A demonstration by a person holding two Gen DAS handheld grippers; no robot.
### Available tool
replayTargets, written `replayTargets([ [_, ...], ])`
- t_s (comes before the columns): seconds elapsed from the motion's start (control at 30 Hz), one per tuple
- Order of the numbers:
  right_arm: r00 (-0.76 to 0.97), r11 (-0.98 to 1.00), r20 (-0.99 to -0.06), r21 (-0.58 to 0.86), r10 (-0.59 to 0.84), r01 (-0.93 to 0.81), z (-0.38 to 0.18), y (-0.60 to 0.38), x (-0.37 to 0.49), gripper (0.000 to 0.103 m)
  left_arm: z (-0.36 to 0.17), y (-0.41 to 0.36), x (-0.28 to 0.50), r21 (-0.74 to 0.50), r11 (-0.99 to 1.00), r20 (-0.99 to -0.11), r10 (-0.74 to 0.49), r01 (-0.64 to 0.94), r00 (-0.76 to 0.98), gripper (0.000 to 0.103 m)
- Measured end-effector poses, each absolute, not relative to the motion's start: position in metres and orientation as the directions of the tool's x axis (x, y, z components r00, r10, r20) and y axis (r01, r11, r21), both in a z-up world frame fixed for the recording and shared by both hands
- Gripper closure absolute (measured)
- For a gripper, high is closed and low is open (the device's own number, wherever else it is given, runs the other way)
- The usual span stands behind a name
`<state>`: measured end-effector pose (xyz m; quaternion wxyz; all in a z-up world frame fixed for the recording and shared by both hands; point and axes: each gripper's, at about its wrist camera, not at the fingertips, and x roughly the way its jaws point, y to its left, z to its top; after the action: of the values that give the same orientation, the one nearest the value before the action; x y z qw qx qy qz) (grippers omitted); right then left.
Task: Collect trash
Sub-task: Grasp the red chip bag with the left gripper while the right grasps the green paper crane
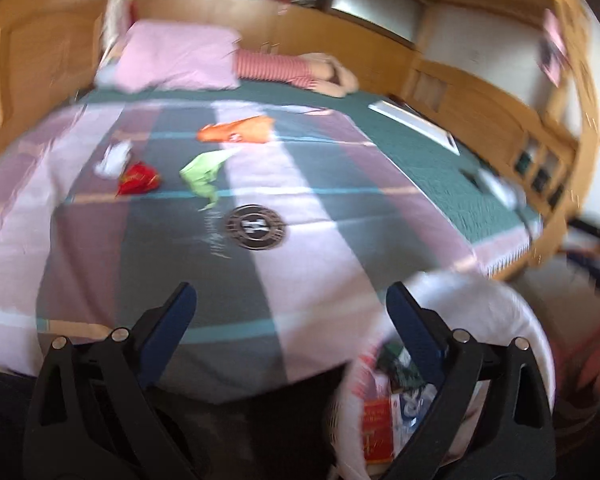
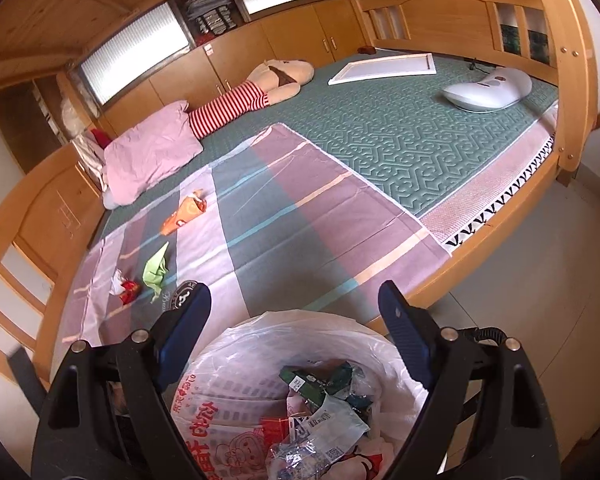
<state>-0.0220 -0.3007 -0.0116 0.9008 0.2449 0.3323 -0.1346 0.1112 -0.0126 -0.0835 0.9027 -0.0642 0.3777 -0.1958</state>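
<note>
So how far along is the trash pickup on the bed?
Partly done: the lined bin already holds several wrappers. Both grippers, left and right, are open and empty. Left on the bedspread: orange wrapper, green paper, red wrapper, white scrap.

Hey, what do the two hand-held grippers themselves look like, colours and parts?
Both look alike. The left hand-held gripper and right hand-held gripper have matte black plastic linkage arms with silver round rivets at the joints, and dark blue textured fingertip pads. A black cable shows behind the right one. No sleeves or hands are visible.
</note>
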Motion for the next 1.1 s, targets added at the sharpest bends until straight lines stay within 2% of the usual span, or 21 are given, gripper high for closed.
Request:
replayTargets([
  [0.1,0.725,0.867,-0.684,0.310,-0.082,0.391,-0.017,-0.294,-0.009,0.019,-0.088,0.015,0.151,-0.329,0.921,-0.679,-0.384,0.209,0.626,0.008],
  [0.27,0.684,0.900,-0.728,0.266,-0.046,0.344,-0.030,-0.281,0.026,0.019,-0.099,0.052,0.225,-0.269,0.961,-0.713,-0.243,0.064,0.657,0.008],
  [0.37,0.664,0.912,-0.748,0.260,-0.018,0.318,-0.035,-0.271,0.049,0.019,-0.115,0.081,0.279,-0.253,0.965,-0.766,-0.158,-0.066,0.624,0.008],
  [0.47,0.653,0.917,-0.758,0.269,0.013,0.295,-0.037,-0.260,0.074,0.019,-0.129,0.105,0.317,-0.335,0.928,-0.779,-0.174,-0.164,0.603,0.008],
  [0.6,0.633,0.923,-0.770,0.295,0.077,0.246,-0.038,-0.241,0.113,0.019,-0.148,0.105,0.353,-0.392,0.906,-0.785,-0.237,-0.163,0.572,0.010],
  [0.63,0.625,0.924,-0.774,0.305,0.100,0.231,-0.038,-0.234,0.126,0.019,-0.153,0.098,0.360,-0.363,0.919,-0.799,-0.223,-0.153,0.558,0.018],
  [0.67,0.616,0.926,-0.778,0.314,0.123,0.212,-0.039,-0.228,0.138,0.019,-0.157,0.092,0.365,-0.327,0.935,-0.813,-0.204,-0.138,0.546,0.033],
  [0.77,0.592,0.930,-0.788,0.327,0.169,0.169,-0.042,-0.207,0.171,0.019,-0.173,0.079,0.376,-0.257,0.961,-0.851,-0.176,-0.100,0.495,0.063],
  [0.9,0.564,0.939,-0.797,0.329,0.217,0.104,-0.053,-0.177,0.211,0.019,-0.173,0.082,0.373,-0.277,0.953,-0.848,-0.183,-0.122,0.498,0.078],
  [1.0,0.536,0.950,-0.809,0.310,0.239,0.045,-0.065,-0.149,0.248,0.019,-0.163,0.087,0.360,-0.297,0.943,-0.834,-0.181,-0.148,0.521,0.079],
  [1.1,0.493,0.932,-0.813,0.362,0.310,0.011,-0.083,-0.120,0.289,0.019,-0.144,0.096,0.337,-0.310,0.938,-0.801,-0.169,-0.157,0.574,0.079],
])
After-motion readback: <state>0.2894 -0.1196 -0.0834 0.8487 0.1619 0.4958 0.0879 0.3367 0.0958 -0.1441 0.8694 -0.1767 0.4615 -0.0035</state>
